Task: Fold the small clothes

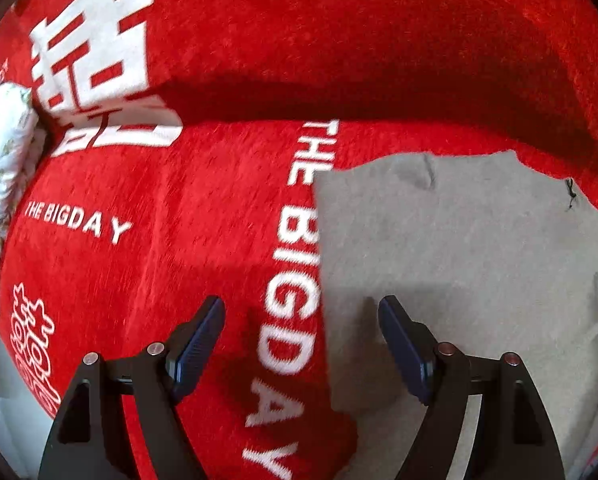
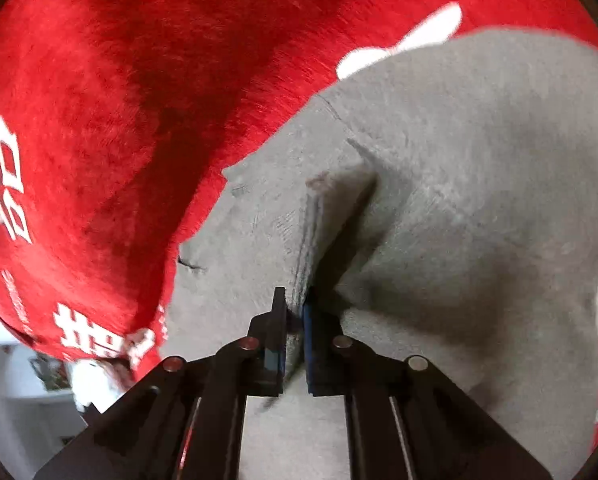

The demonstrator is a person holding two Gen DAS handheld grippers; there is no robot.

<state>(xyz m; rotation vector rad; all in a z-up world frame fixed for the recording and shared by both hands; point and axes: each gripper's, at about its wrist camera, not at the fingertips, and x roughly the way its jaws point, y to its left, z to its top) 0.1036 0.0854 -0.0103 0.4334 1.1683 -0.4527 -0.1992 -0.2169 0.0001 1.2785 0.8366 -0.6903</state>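
In the left wrist view, a white pillow with a leafy floral print (image 1: 1, 184) sits at the far left edge, pushed against the plush red blanket with white lettering and characters (image 1: 147, 200) that covers nearly everything. Large white characters fill the upper left, and "THE BIG DAY" runs down the middle of the frame. At the bottom centre, the left gripper (image 1: 301, 312) hangs above the blanket with its dark blue pads spread wide and nothing between them; the left pad is over red pile, the right pad over cloth. The flat grey knit garment (image 1: 459, 248) lies on the blanket in the lower right, its straight left edge covering part of the lettering, with a small dark thread mark near its upper right corner.

In the right wrist view, red blanket fills the left and top, and the grey garment spreads over the centre and right. At the bottom centre, the right gripper (image 2: 295, 304) is pinched onto a raised fold of the garment, pulling it up into a ridge.
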